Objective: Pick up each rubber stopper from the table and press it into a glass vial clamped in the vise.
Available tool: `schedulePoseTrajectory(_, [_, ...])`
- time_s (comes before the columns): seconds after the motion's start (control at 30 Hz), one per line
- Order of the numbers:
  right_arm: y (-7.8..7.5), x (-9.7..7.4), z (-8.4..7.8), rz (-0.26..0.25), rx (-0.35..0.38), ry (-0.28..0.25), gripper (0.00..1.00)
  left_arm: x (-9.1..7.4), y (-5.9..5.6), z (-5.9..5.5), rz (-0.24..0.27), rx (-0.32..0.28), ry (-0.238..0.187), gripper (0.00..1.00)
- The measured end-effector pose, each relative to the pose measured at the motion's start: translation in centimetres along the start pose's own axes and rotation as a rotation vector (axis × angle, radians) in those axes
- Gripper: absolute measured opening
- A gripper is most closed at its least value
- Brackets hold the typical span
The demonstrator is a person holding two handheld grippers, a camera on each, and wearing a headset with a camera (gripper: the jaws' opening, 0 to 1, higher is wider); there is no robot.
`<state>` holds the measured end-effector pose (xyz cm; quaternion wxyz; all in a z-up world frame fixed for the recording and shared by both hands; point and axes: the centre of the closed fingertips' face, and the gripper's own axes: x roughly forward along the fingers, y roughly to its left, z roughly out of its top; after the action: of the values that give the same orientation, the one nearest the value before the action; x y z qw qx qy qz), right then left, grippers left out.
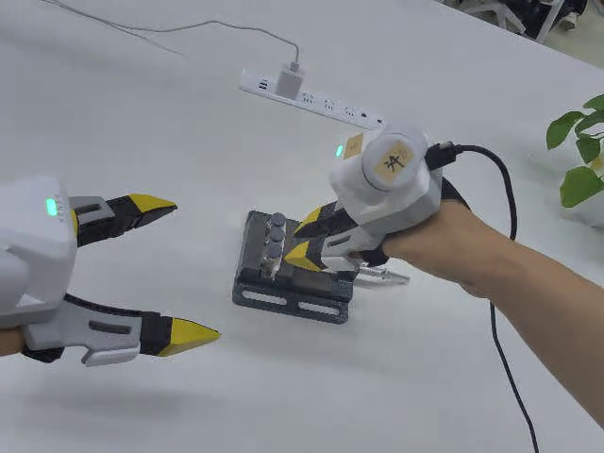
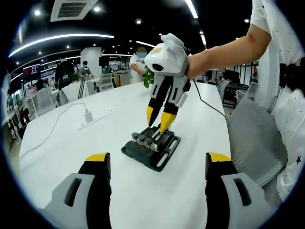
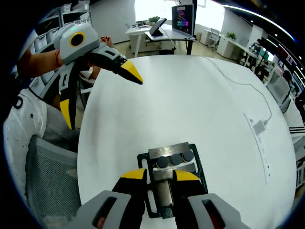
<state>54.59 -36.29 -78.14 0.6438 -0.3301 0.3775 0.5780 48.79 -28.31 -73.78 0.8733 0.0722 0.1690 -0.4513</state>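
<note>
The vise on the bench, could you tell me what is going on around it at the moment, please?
A person works with a gripper in each hand. The right gripper hangs just above the vise, jaws slightly apart with nothing visible between them, tips close to the row of three vials, each capped with a dark stopper. The left gripper is held off to the side, wide open and empty.

Power strip (image 1: 326, 102) (charger (image 1: 290, 80) plugged in) and plant (image 1: 580, 186).

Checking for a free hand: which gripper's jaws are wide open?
The left gripper, jaws spread wide; on the right gripper, over the vise, they nearly meet.
</note>
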Motion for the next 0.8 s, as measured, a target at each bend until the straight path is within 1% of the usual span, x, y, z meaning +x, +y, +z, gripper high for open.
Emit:
schedulePoseTrajectory(0.1, [0.1, -0.5, -0.6, -0.015, 0.024, -0.021, 0.2, 0.1, 0.0, -0.1, -0.005, 0.004, 0.008, 0.82])
schedulePoseTrajectory(0.17, [0.1, -0.8, -0.9, -0.022, 0.037, -0.032, 0.23, 0.2, -0.1, -0.1, -0.01, 0.008, 0.012, 0.83])
schedulePoseTrajectory(0.27, [0.0, -1.5, -1.4, -0.048, 0.066, -0.064, 0.27, 0.5, -0.1, -0.2, -0.016, 0.01, 0.019, 0.85])
schedulePoseTrajectory(0.4, [-0.1, -2.1, -2.1, -0.068, 0.094, -0.093, 0.33, 0.8, -0.1, -0.4, -0.019, 0.013, 0.027, 0.89])
schedulePoseTrajectory(0.63, [-0.1, -3.4, -3.4, -0.109, 0.13, -0.171, 0.43, 1.0, 0.0, -0.8, -0.027, 0.014, 0.041, 0.92])
schedulePoseTrajectory(0.73, [0.0, -3.7, -3.9, -0.117, 0.143, -0.2, 0.48, 1.0, 0.1, -0.8, -0.028, 0.011, 0.043, 0.93])
schedulePoseTrajectory(0.8, [0.1, -3.9, -4.1, -0.123, 0.155, -0.231, 0.52, 1.1, 0.1, -0.8, -0.03, 0.01, 0.042, 0.94])
